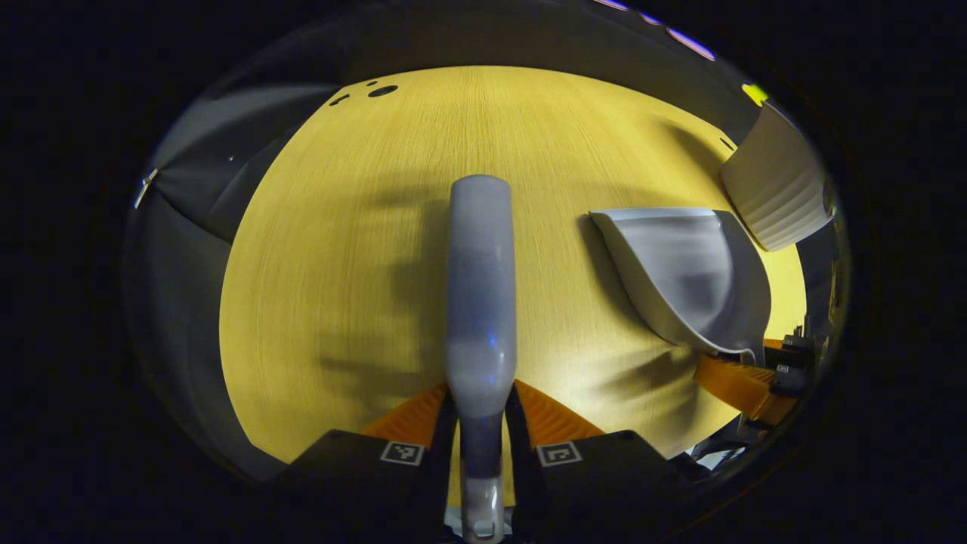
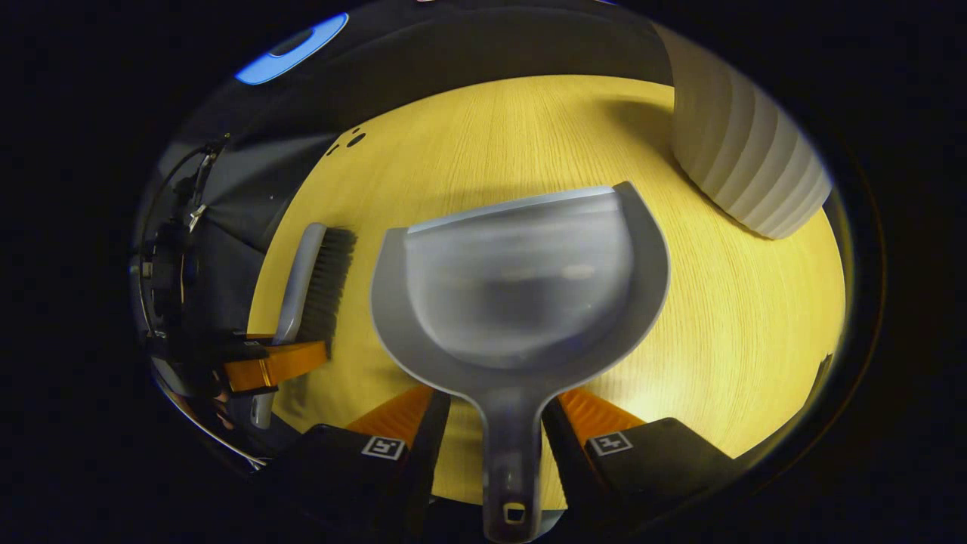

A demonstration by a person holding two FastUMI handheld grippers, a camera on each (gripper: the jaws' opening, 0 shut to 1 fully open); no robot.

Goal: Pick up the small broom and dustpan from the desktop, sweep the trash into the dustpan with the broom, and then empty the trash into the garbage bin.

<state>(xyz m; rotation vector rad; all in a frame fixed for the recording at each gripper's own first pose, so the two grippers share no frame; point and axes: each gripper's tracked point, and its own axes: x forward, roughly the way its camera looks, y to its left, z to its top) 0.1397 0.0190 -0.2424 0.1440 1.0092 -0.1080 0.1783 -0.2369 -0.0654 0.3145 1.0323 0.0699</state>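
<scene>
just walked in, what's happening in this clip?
A person works a gripper in each hand over a wooden desktop. The left gripper is clamped on the small broom by its handle. The right gripper is clamped on the dustpan by its handle, pan facing forward. A ribbed white garbage bin stands at the desktop's far right. The pan looks empty, and I can't make out trash on the desktop.

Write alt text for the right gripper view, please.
The right gripper holds a grey dustpan by its handle over a yellow wooden desktop. To its left the other gripper holds a small broom; a ribbed white bin stands at upper right.
</scene>
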